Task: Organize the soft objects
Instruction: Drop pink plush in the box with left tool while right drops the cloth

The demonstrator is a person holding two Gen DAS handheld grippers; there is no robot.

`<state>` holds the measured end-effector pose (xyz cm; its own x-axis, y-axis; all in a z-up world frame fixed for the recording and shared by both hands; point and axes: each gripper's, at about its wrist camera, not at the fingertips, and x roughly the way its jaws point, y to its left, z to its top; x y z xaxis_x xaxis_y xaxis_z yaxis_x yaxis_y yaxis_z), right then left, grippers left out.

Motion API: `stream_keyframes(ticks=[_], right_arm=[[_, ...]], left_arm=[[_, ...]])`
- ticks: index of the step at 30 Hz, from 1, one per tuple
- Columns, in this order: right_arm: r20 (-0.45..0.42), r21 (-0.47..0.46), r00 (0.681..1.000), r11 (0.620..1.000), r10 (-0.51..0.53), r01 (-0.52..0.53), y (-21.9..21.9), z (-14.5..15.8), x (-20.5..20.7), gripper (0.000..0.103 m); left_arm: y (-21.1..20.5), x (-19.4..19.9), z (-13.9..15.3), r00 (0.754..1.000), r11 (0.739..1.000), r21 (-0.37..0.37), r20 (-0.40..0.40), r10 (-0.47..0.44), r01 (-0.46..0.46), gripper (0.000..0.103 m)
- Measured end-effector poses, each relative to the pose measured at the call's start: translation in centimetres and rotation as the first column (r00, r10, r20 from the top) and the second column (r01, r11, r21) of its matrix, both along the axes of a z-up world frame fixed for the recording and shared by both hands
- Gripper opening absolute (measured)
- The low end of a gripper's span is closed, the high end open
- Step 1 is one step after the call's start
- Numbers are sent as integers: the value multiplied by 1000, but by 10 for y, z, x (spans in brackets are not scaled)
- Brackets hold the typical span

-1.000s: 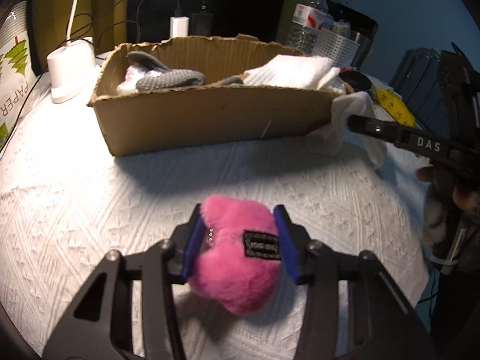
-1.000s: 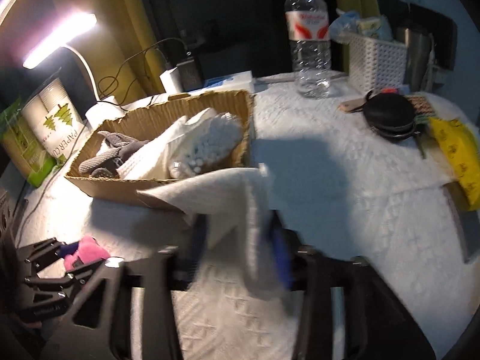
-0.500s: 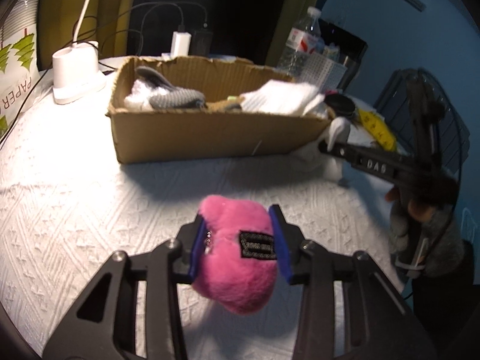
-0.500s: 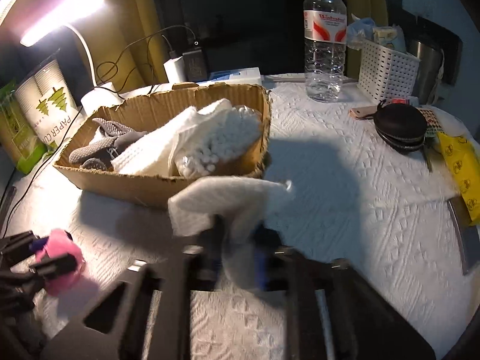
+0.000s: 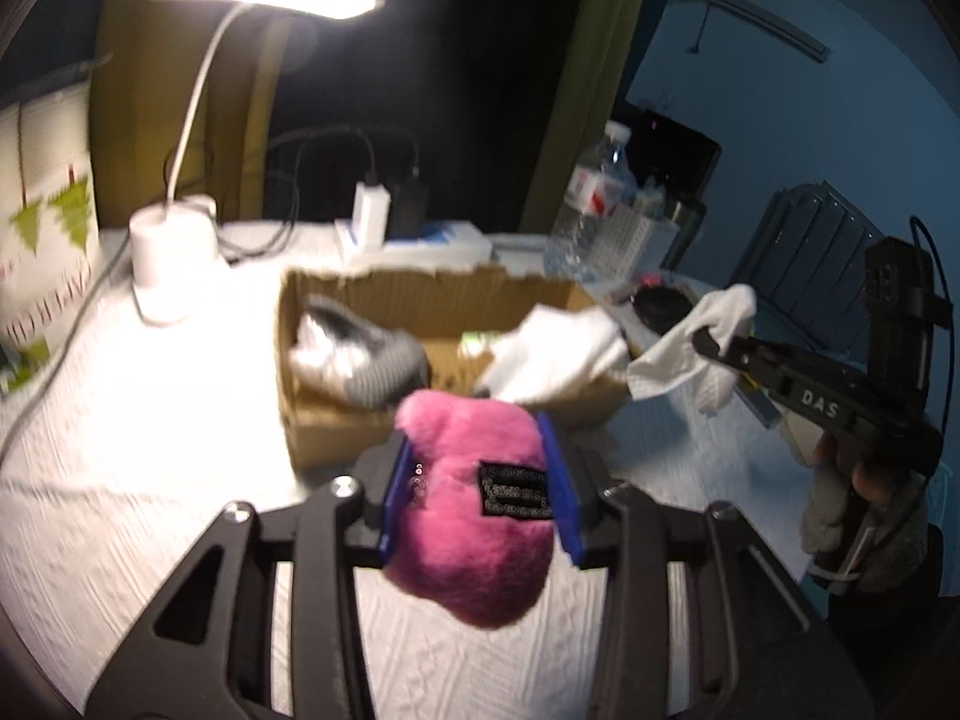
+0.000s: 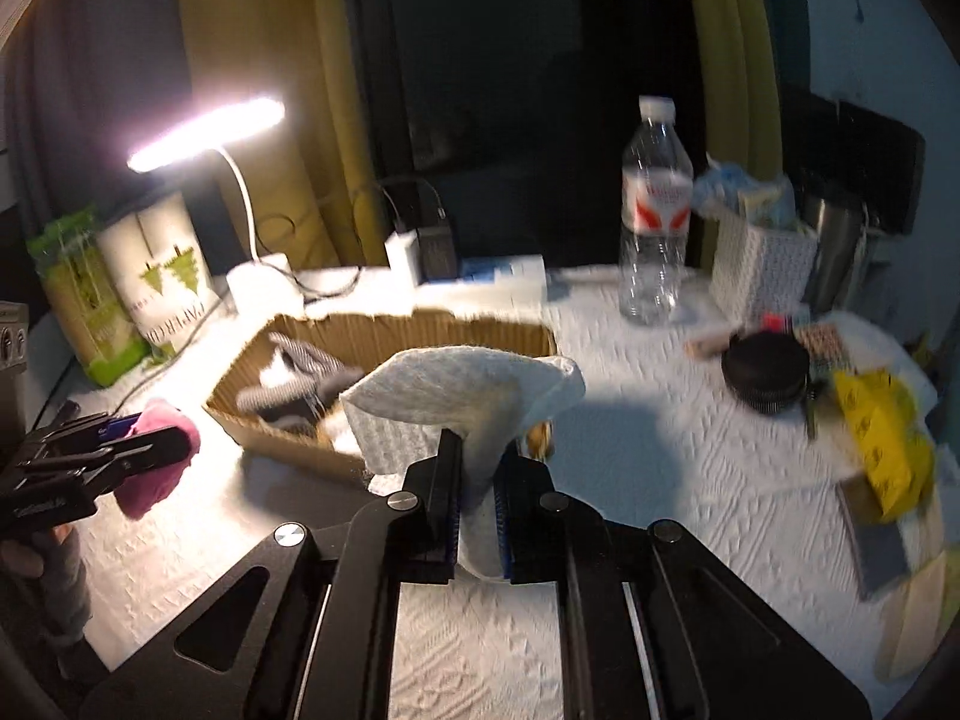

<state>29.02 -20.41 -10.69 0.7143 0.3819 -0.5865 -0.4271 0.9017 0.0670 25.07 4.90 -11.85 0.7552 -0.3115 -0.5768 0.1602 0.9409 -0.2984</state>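
Note:
My left gripper (image 5: 480, 480) is shut on a pink plush toy (image 5: 474, 516) with a black label, held in the air just in front of the cardboard box (image 5: 336, 420). The toy also shows in the right wrist view (image 6: 159, 456). My right gripper (image 6: 477, 504) is shut on a white cloth (image 6: 462, 396) and holds it raised beside the box's right end (image 6: 384, 330); the cloth also shows in the left wrist view (image 5: 696, 348). The box holds grey socks (image 5: 360, 360) and white cloths (image 5: 552, 354).
A lit desk lamp (image 5: 174, 252) stands left of the box. Chargers (image 6: 420, 252), a water bottle (image 6: 654, 210), a white basket (image 6: 762, 264), a black round case (image 6: 765, 369) and a yellow packet (image 6: 882, 444) sit behind and to the right. White textured cloth (image 5: 120, 480) covers the table.
Both grippers have risen and tilted up. The pink toy now hangs close to the box's front wall, and the white cloth is lifted off the table beside the box.

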Motion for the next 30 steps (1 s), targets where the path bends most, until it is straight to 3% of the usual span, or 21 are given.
stream_keyframes(ticks=[7, 14, 30], right_arm=[[36, 28, 999, 999, 28, -29, 10, 13, 25, 10], [21, 42, 999, 998, 50, -51, 21, 3, 59, 10], [-87, 0, 995, 999, 54, -54, 42, -52, 114, 11]], left_arm=[[5, 24, 18, 999, 1000, 16, 44, 23, -23, 40], [-2, 56, 18, 999, 999, 35, 43, 31, -33, 41], [-20, 116, -38, 997, 996, 80, -65, 32, -27, 42]])
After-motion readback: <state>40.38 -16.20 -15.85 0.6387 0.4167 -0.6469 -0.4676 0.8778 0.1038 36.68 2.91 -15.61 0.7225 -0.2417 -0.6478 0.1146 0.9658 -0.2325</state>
